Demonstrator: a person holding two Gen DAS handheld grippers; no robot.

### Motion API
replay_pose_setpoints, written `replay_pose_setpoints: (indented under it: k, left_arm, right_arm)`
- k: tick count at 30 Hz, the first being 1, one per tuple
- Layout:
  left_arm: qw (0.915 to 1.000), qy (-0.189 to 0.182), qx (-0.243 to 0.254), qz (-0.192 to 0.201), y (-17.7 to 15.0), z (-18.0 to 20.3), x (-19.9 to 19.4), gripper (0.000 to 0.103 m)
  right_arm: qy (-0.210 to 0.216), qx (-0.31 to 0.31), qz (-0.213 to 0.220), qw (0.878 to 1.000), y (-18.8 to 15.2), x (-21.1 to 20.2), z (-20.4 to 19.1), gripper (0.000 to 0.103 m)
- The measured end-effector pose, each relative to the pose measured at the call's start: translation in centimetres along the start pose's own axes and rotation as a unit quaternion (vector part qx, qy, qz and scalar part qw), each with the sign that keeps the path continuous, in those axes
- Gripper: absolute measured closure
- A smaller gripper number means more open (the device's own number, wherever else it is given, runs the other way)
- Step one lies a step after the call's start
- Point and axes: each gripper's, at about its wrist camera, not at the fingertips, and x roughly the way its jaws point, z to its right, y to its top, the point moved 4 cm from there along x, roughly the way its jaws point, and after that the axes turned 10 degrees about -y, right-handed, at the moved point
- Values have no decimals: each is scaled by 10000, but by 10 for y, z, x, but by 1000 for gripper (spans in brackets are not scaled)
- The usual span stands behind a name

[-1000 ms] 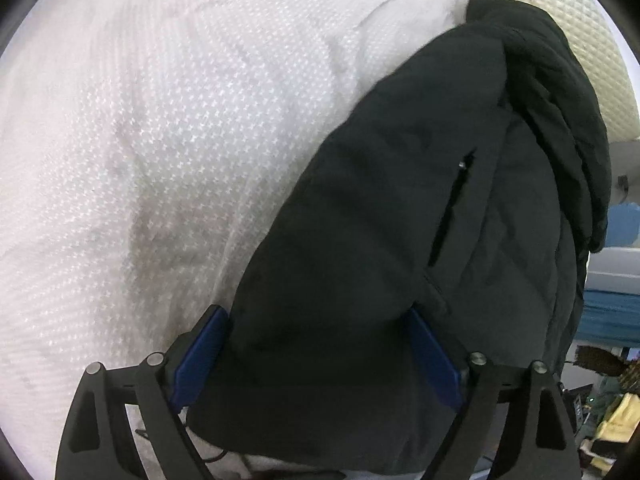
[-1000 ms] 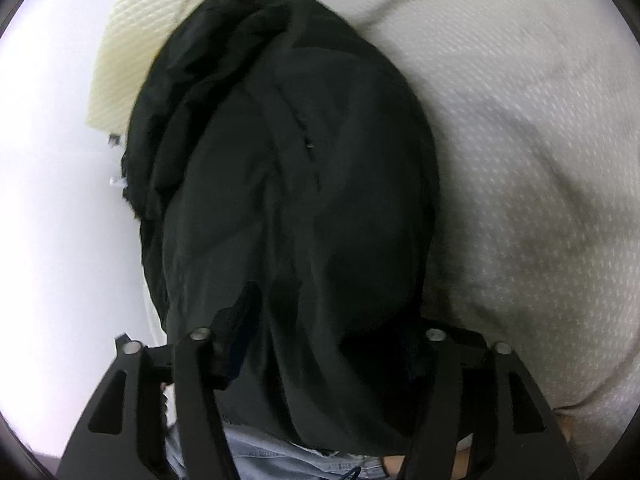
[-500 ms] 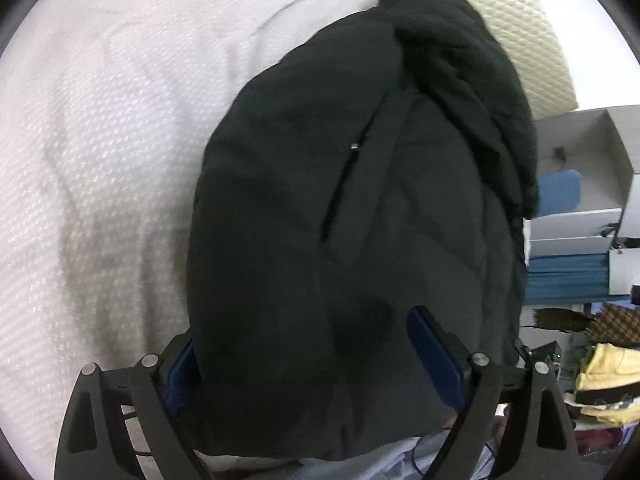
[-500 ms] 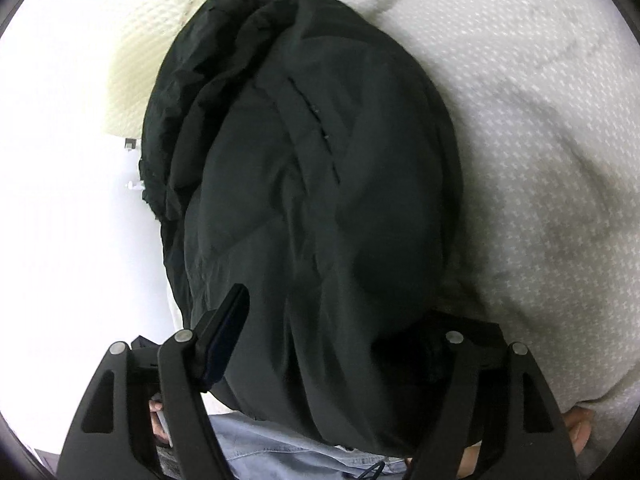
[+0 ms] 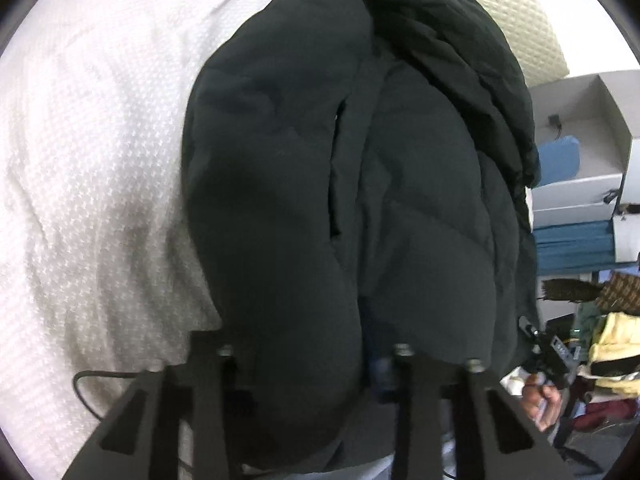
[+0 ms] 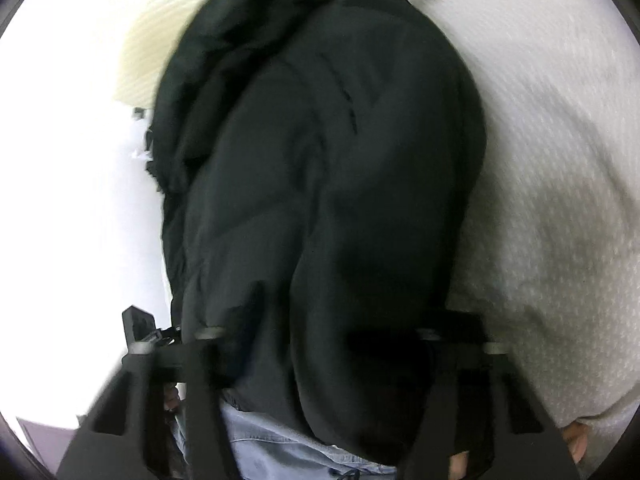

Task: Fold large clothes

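Left wrist view shows the black padded quilted jacket (image 5: pixel 320 168) lying straight ahead of the left gripper (image 5: pixel 312 354), its long axis running away from the fingers toward the cream quilted pillow (image 5: pixel 516 12) at the far end. The near hem of the jacket bulges between the two black fingers, which stand close on each side of the cloth, so I judge this gripper is clenched on the jacket (the pads themselves are hidden by the fabric). To its left spreads the white textured bed cover (image 5: pixel 88 160), and to its right I see grey storage boxes (image 5: pixel 580 120).

In the right wrist view, the same jacket (image 6: pixel 320 180) lies ahead of the right gripper (image 6: pixel 316 338) and its fold passes between the fingers. The picture is blurred and the fingers are still wide apart, so I cannot tell whether they grip. Below the hem, blue denim (image 6: pixel 280 440) is visible.

Both grippers are at the near hem, the left one a little nearer to the middle of it. I think the coming move is to carry this hem forward, along the long axis, toward the far end.

Against the earlier pictures, the left fingers have come much closer together, their blue pads are now covered, and the jacket sits more in the centre ahead of the tool.
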Motion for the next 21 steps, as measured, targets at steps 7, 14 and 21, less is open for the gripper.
replay_pose_setpoints:
  k: [7, 14, 21]
  left_arm:
    - [9985, -267, -111, 474, -5, 6, -34, 95]
    - [9923, -517, 256, 1100, -31, 43, -99, 97]
    - [9838, -979, 529, 1405, -69, 66, -176, 98]
  right_arm:
    - [240, -459, 615, 9968, -2, -39, -20, 95]
    - [988, -792, 1088, 9860, -13, -108, -39, 97]
    - [1335, -1061, 1447, 9747, -42, -184, -35, 97]
